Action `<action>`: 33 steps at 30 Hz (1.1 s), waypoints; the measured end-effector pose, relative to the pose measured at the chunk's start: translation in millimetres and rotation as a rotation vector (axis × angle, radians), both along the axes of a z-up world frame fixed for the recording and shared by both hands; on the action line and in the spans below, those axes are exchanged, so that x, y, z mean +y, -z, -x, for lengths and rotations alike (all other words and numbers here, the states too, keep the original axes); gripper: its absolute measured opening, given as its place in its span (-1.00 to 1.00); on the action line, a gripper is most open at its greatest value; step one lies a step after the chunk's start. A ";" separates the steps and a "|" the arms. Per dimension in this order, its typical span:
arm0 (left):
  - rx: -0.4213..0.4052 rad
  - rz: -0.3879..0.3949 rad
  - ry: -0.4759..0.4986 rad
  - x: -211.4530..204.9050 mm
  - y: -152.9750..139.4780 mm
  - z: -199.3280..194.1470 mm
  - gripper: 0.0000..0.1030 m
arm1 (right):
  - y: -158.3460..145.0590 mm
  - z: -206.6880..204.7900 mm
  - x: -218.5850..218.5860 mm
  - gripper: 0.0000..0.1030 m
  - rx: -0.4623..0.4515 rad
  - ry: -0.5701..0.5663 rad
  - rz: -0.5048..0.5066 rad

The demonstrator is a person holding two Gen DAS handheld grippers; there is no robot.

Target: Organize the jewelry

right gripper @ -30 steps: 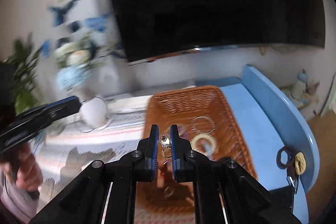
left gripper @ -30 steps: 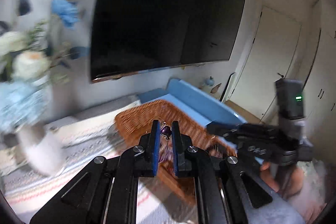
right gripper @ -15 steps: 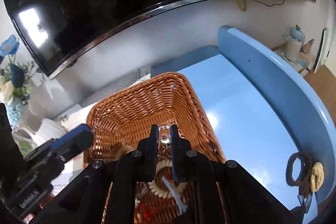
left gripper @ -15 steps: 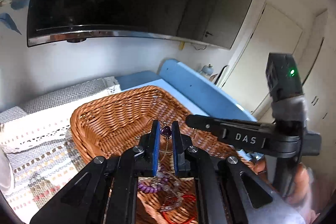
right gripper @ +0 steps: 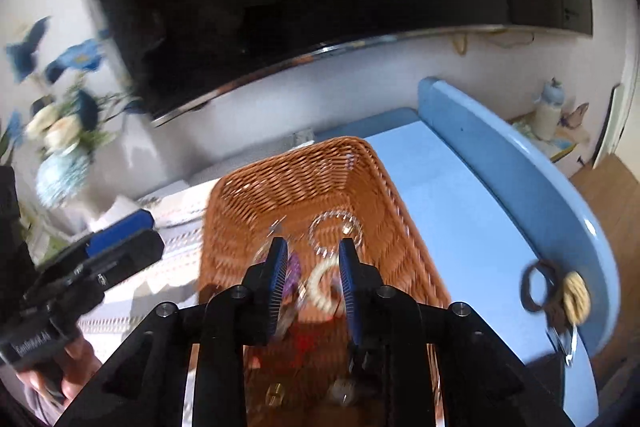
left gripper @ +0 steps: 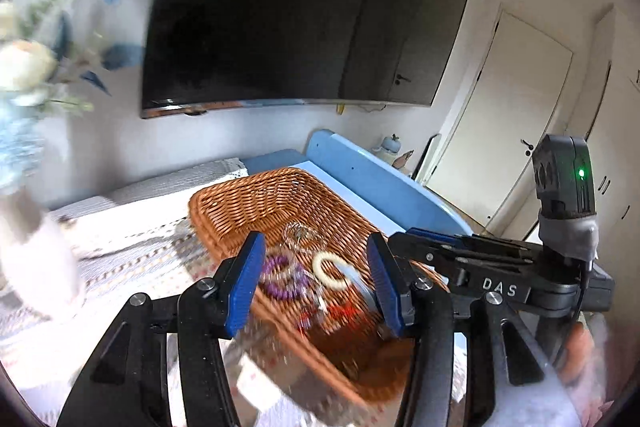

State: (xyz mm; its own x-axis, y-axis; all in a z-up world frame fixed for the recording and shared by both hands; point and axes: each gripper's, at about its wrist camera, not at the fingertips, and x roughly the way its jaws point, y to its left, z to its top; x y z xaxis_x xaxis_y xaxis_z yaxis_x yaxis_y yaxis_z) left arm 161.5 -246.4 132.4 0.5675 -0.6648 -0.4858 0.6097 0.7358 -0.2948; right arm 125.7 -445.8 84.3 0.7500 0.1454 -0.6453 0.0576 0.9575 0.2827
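Left gripper [left gripper: 316,281]: jaws spread wide, nothing between them, held above the basket [left gripper: 256,199]. Right gripper [right gripper: 313,281]: jaws parted, narrower than the left, nothing pinched, also above the basket [right gripper: 296,171].

Basket is woven, orange-brown, and sits on the blue bench [right gripper: 452,195], its left side against a pale striped cloth [left gripper: 132,239] that covers the bench's left part.

Jewelry lies loose on the basket floor:
- purple bead string [left gripper: 280,283], left of centre
- cream ring [left gripper: 330,267] beside it, also seen from the right wrist [right gripper: 318,285]
- clear bead bracelet [right gripper: 334,233] toward the far wall
- red piece [left gripper: 344,311] near the near wall, blurred
- thin chain tangle [left gripper: 298,233], detail unreadable

Dark hair tie [right gripper: 534,287] and cream hair tie [right gripper: 576,297] lie at the bench's right edge, well apart from the basket. Flowers [right gripper: 60,131] stand at the far left corner.
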 end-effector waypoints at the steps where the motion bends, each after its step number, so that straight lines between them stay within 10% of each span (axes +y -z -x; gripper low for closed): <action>1: -0.013 -0.004 -0.011 5.8 -4.1 12.7 0.04 | -2.6 9.2 4.5 -0.43 -0.010 -0.007 -0.002; 14: -0.163 -0.154 -0.176 56.1 15.7 146.7 0.46 | 0.1 136.9 90.1 0.14 -0.046 -0.022 0.046; 33: -0.121 -0.197 -0.295 75.4 83.8 142.1 0.46 | 55.3 155.0 101.3 0.15 0.078 0.113 0.130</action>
